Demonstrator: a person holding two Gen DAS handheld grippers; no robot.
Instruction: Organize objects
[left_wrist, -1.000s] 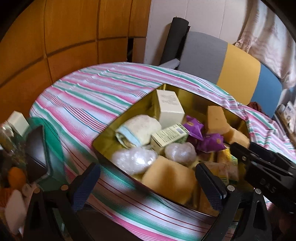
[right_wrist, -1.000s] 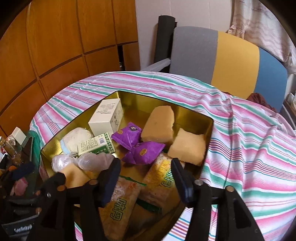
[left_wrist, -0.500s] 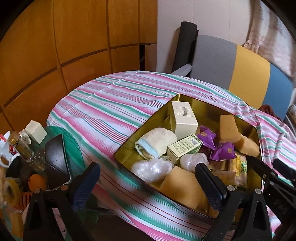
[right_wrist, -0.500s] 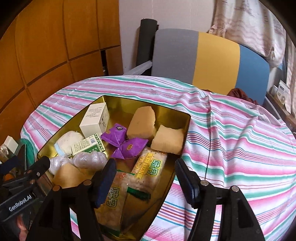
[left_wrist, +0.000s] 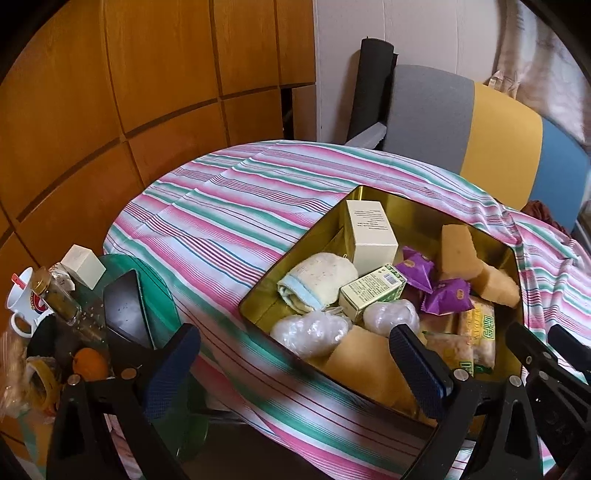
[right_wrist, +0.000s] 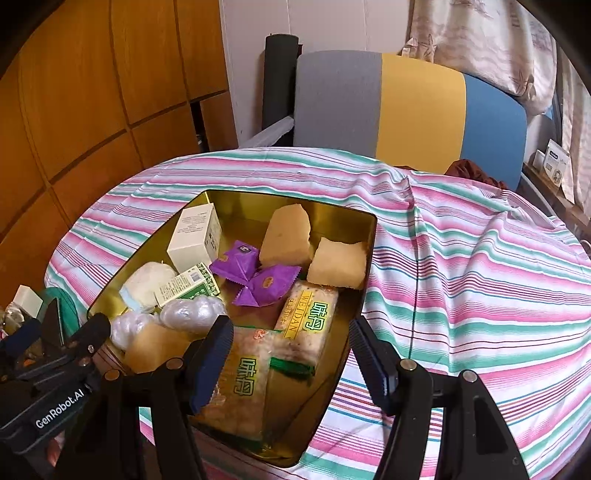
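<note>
Both cameras have drawn back from the gold tin (right_wrist: 365, 236), so more striped tablecloth (right_wrist: 461, 258) shows. The right gripper (right_wrist: 291, 358) hangs at lower centre with jaws apart and empty above the cracker packets (right_wrist: 306, 321); the left gripper (left_wrist: 291, 365) likewise gapes empty. Everything seems already in the tin, so sorting looks nearly done; next probably a check or lid. Wood panelling and a tricolour chair (right_wrist: 406, 99) stand behind.

Left gripper's finger (left_wrist: 417, 365) hid part of a yellow sponge (left_wrist: 365, 365); snack packet (right_wrist: 240, 391) partly covered by right finger (right_wrist: 212, 363); box (right_wrist: 195, 236) print unreadable.
</note>
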